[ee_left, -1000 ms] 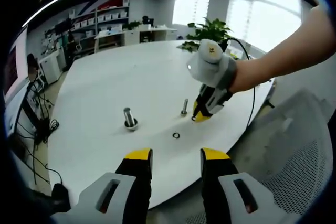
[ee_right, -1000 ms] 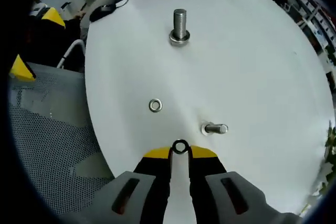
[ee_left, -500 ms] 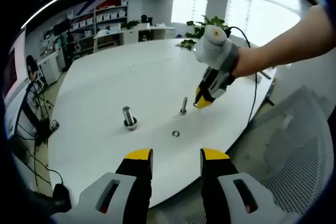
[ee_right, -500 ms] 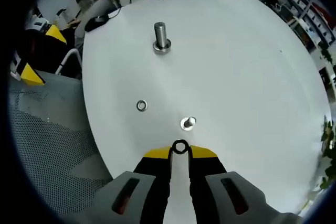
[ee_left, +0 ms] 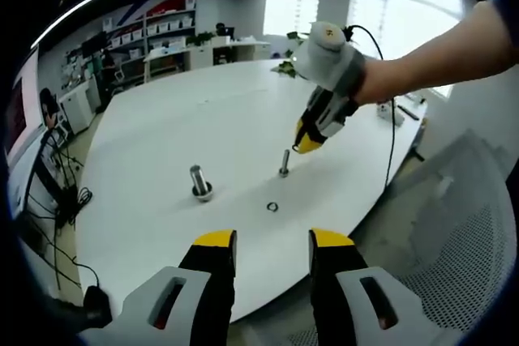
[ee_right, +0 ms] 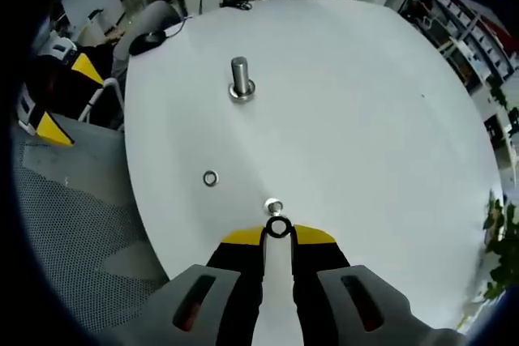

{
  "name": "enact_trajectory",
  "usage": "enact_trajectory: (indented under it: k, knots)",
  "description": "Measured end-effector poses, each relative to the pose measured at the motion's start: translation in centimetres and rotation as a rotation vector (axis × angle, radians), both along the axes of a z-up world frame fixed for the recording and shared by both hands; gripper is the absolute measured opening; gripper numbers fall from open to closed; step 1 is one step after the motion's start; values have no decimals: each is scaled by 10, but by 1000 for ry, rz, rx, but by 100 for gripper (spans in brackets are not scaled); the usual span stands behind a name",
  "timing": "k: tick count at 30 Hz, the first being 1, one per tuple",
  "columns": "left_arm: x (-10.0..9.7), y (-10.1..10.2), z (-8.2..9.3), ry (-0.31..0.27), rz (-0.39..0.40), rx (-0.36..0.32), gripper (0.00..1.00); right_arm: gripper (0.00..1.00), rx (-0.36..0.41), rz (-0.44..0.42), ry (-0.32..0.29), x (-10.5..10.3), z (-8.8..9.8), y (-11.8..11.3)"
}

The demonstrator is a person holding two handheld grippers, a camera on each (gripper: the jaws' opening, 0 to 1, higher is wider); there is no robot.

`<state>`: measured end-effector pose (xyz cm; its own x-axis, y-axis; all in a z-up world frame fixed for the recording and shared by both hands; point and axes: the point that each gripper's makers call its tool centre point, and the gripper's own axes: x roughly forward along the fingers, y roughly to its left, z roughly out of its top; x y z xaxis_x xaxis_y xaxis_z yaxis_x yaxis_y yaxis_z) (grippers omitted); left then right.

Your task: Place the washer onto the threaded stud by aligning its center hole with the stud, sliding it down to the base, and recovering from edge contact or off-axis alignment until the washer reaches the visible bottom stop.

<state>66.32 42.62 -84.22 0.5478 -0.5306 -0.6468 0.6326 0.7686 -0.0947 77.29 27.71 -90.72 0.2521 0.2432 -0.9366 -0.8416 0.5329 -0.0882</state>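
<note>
A: What did we record at the right tongs (ee_right: 278, 235)?

B: We saw them pressed together on a washer (ee_right: 278, 228), pinched at its lower edge between the yellow tips. In the right gripper view the washer sat just beside the top of the threaded stud (ee_right: 273, 206), which we viewed almost end-on, so we could not tell whether the two touched. In the left gripper view the right tongs (ee_left: 309, 140) hung above the stud (ee_left: 285, 163), apart from it.

A: And the left tongs (ee_left: 272, 241)?

B: We found them spread and holding nothing, off the near edge of the white round table (ee_left: 162, 119).

A: What else lay near the stud?

B: We noted a second washer (ee_left: 272, 207) flat on the table, just nearer the left tongs than the stud, and a thicker bolt (ee_left: 199, 182) standing upright, well to the side of the stud.
</note>
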Motion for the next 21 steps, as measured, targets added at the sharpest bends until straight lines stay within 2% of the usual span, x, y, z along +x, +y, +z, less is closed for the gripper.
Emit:
enact_trajectory:
  k: [4, 8, 21]
  knots:
    - [0, 0, 0, 2, 1, 0, 33, 14, 4, 16, -9, 2, 3, 7]
    - [0, 0, 0, 1, 1, 0, 33, 14, -3, 33, 1, 3, -1, 12]
    - [1, 0, 1, -2, 2, -8, 33, 14, -48, 55, 11, 5, -10, 12]
